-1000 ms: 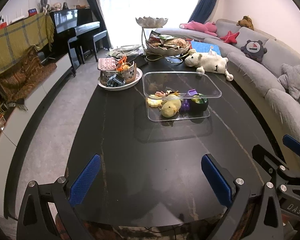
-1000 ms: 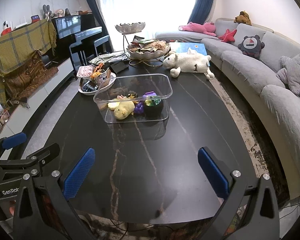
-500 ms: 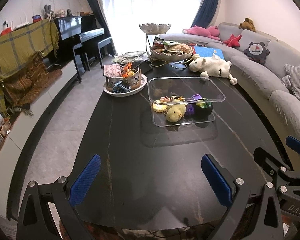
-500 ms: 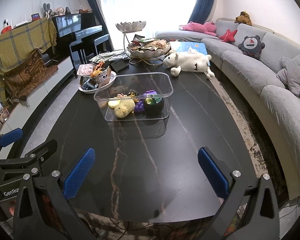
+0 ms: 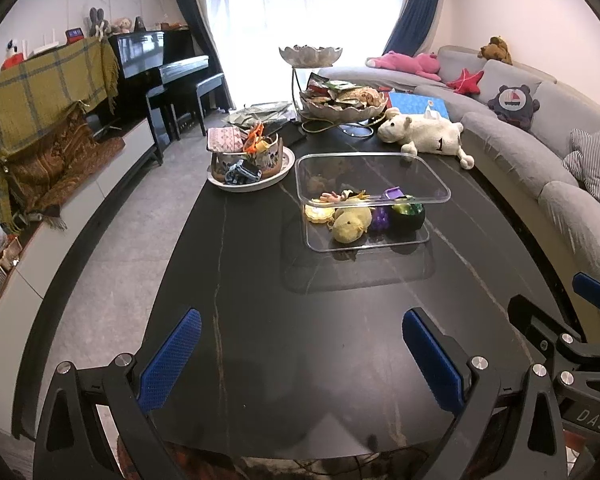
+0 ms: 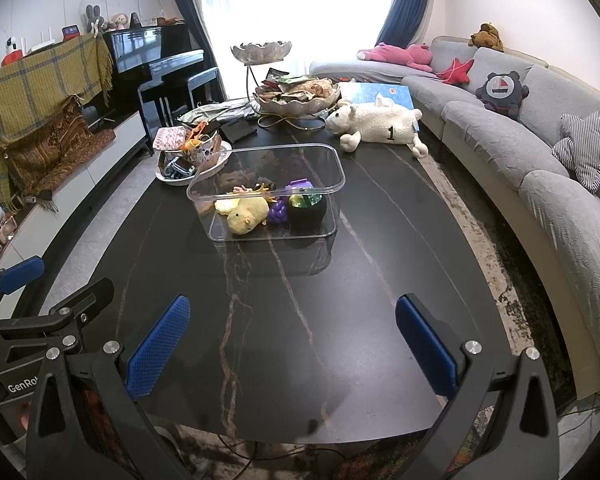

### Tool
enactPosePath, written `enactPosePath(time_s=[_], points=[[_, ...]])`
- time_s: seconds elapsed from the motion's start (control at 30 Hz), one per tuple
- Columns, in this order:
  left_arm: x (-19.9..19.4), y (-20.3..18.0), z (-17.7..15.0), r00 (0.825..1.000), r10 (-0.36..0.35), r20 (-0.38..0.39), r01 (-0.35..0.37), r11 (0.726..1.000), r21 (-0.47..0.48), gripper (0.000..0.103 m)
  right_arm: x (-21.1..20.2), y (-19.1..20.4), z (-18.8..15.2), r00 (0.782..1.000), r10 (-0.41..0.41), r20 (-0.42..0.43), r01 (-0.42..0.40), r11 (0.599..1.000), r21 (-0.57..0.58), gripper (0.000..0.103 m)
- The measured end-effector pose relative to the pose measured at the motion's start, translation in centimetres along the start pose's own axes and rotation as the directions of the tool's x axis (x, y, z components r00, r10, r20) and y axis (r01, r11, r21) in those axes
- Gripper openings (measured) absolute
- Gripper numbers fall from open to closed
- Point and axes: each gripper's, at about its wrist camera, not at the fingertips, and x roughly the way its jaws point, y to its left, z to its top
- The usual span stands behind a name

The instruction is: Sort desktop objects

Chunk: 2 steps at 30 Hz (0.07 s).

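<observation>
Left gripper [image 5: 300, 356] and right gripper [image 6: 292, 344]: both spread wide, nothing between the blue pads, both hanging over the near end of the dark table [image 5: 260, 280], side by side; each shows at the edge of the other's view. Task items: small toys sit inside the clear bin [image 5: 370, 200] at mid-table, among them a yellow plush chick [image 5: 350, 224], a purple grape cluster [image 5: 381, 219], a dark pot [image 5: 408, 216], a scalloped yellow piece and a coral-like bit along the back. Tabletop around the bin looks bare of loose toys, so I judge the sort to be nearly or fully done, or a new item has to come from the plate of clutter [image 5: 250, 164] beyond the bin's left corner. If that is the step: go in with the left gripper, since the plate is on its side; keep the fingers wide until they straddle one item, close on a firm part, lift straight up before crossing to the bin. Clearance: broad open surface between grippers and bin, no obstacles. Watch the bin's tall clear rim, which is easy to misjudge and clip. White plush sheep [image 6: 374, 124] and tiered snack stand [image 6: 296, 96] crowd the far end; sofa runs close along the table's right edge, leaving the left side freer.
</observation>
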Motion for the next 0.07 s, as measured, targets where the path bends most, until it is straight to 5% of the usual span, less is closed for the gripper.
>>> enactPosePath(time_s=[0.07], points=[[0.08, 0.03, -0.03, 1.000, -0.004, -0.005, 0.004, 1.000, -0.001, 0.100, 0.04, 0.00, -0.02, 1.000, -0.003, -0.001, 0.003, 1.000, -0.002, 0.102]])
